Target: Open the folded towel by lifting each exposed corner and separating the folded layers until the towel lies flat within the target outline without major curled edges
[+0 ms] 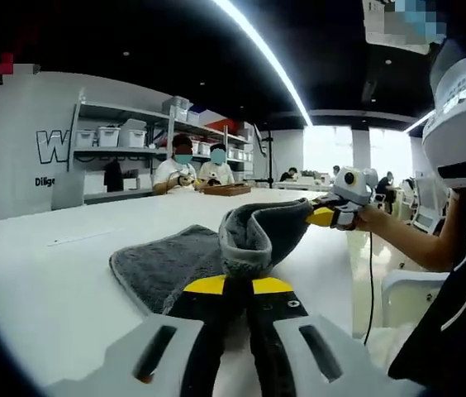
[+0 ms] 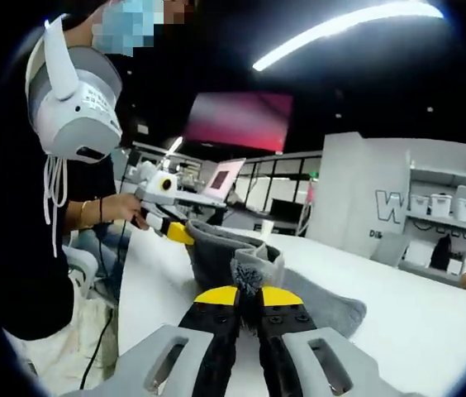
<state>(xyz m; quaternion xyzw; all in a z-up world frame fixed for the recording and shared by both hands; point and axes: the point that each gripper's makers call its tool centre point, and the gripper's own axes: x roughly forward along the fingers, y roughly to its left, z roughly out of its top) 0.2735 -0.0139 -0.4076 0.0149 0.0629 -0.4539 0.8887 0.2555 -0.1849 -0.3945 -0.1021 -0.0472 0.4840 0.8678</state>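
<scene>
in the left gripper view: grey towel (image 1: 185,260) spread partly on the white table (image 1: 59,273), one edge raised off the surface and pinched right at the yellow tips of the left gripper (image 1: 238,284). jaws drawn together on that fold, cloth bunched just above them. from the pinch, a band of towel arching up and off to the right, ending at the right gripper (image 1: 325,217), clamped on the far corner, held above the table. behind it a bare forearm and hand (image 1: 372,218) of the person, reaching in from the right, elbow low, wrist about level with the lifted corner. beyond the table, two seated people (image 1: 196,172) in front of shelves (image 1: 134,136) with bins.

in the right gripper view: towel (image 2: 316,302) lying on the table (image 2: 415,331) ahead and to the right, its near corner lifted and gripped between the closed yellow tips of the right gripper (image 2: 249,295), a frayed tuft poking up between them. lifted strip running left and up to the left gripper (image 2: 179,232), also closed on the cloth, raised clear of the surface. hand (image 2: 121,208) wrapped round that tool's handle, forearm roughly level, coming from the person standing at left.
</scene>
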